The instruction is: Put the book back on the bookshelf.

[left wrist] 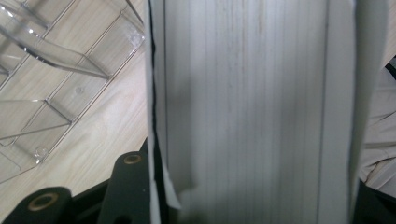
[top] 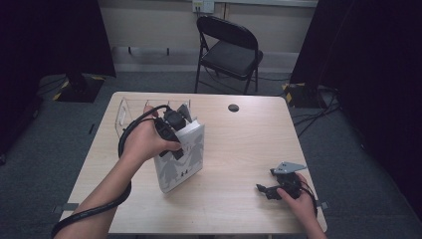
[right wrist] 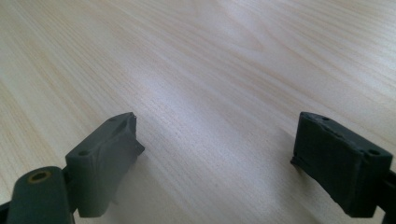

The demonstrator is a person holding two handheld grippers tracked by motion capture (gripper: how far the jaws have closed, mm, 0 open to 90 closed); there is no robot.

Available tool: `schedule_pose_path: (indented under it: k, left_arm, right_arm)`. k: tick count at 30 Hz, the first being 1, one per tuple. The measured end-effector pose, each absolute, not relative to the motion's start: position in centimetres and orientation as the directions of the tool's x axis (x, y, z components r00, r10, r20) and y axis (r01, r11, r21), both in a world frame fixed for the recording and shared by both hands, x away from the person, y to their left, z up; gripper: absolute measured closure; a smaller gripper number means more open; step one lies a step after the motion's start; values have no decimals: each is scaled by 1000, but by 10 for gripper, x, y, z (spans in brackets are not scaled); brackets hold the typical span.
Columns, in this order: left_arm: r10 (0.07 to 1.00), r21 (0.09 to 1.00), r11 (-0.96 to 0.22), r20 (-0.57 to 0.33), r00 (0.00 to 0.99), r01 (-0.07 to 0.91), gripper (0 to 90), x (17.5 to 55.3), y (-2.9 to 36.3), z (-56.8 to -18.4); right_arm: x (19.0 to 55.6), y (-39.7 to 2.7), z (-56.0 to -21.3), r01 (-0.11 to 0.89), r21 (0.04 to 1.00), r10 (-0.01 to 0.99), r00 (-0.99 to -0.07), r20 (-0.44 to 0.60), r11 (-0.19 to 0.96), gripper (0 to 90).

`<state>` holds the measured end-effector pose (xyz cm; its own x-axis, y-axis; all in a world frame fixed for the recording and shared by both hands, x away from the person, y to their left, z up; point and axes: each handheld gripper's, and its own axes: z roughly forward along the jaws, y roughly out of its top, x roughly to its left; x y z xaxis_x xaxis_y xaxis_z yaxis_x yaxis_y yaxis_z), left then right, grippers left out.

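Note:
A thick book [top: 183, 162] with a grey cover showing pale figure shapes stands upright and tilted on the wooden table [top: 244, 144], left of centre. My left gripper [top: 175, 133] comes down on its top edge and is shut on it. In the left gripper view the book's page edges [left wrist: 252, 102] run between the jaws of the left gripper [left wrist: 252, 203]. My right gripper [top: 267, 190] rests low near the table's front right corner. In the right gripper view the right gripper [right wrist: 217, 154] stands open with only bare wood between its pads.
A clear plastic rack [top: 130, 110] with dividers sits at the table's back left, just behind the book; its dividers [left wrist: 51, 70] lie close beside the book. A small black disc [top: 233, 107] lies near the back edge. A black folding chair [top: 229, 47] stands beyond the table.

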<state>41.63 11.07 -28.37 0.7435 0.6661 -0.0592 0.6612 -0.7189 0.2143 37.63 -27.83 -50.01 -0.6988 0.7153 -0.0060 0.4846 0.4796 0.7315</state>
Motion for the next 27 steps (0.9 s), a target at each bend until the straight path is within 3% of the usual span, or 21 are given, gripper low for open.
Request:
schedule_pose_path:
  k: [27]
  left_arm:
    - [736,228,-647,-63,674,728,527,417,142,-283]
  right_arm:
    - [376,-278,-500,485,732,715,-699,-5,479,125]
